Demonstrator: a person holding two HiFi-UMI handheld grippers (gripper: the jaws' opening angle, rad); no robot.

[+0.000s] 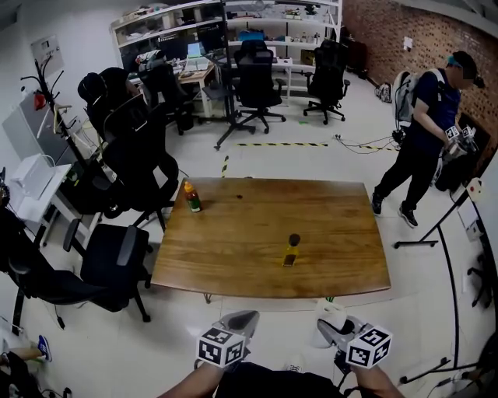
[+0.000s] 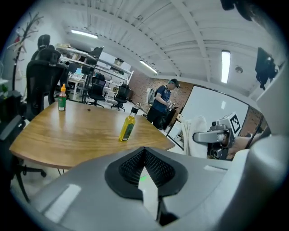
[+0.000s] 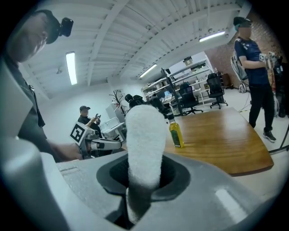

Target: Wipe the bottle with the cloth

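Left gripper (image 2: 145,154): jaws are closed together, and nothing is held between them. It is held off the near edge of the table (image 1: 334,233), clear of it, with its marker cube (image 1: 220,347) turned upward.

Right gripper (image 3: 143,182): jaws are clamped on a white cloth (image 3: 144,140), which is folded into a thick upright roll and stands up out of the jaws. This gripper is also held off the near edge, to the right of the left one and not touching the table.

Bottle (image 1: 290,253): yellow liquid, dark cap, dark label. It is stood upright on the table's near half, a little right of the middle, well apart from both grippers and from the cloth.

Second bottle (image 1: 192,197): orange cap, green label. It is placed upright near the far left corner of the table.

Small dark speck (image 1: 239,197): it is seen close to the far edge; what it is cannot be told.

Office chairs (image 1: 117,260): black, grouped off the left edge.

Person (image 1: 424,128): seen standing past the far right corner, with a backpack worn.

Shelves (image 1: 233,15): ranged along the back wall, with desks in front.
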